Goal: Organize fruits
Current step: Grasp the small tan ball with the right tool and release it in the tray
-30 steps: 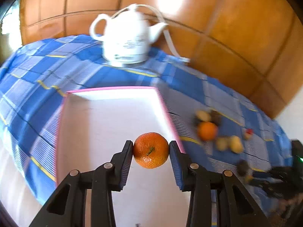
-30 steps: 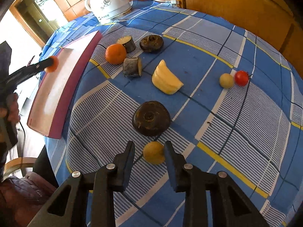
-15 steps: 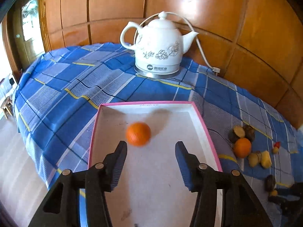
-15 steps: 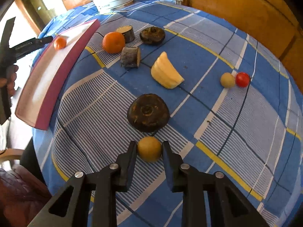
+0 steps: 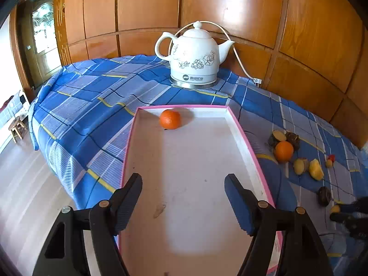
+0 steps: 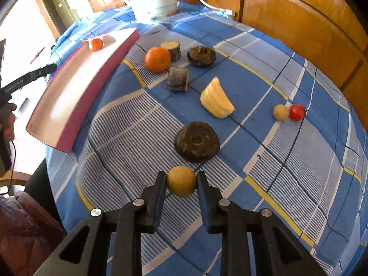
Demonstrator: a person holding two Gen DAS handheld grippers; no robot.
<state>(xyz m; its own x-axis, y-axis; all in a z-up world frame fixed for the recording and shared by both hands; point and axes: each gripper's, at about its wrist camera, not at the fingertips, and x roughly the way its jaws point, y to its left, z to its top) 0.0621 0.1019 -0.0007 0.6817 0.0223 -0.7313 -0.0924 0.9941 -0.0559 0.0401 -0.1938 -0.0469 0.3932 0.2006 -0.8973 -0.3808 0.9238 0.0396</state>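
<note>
One blue plaid tablecloth (image 5: 96,105) meets orange wood-panelled walls (image 5: 147,4).

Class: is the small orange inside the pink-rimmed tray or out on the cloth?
Inside: the small orange rests on the tray floor near its far wall.

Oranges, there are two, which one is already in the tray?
The smaller orange, alone against the tray's far wall. The bigger orange sits on the tablecloth among the other pieces.
</note>
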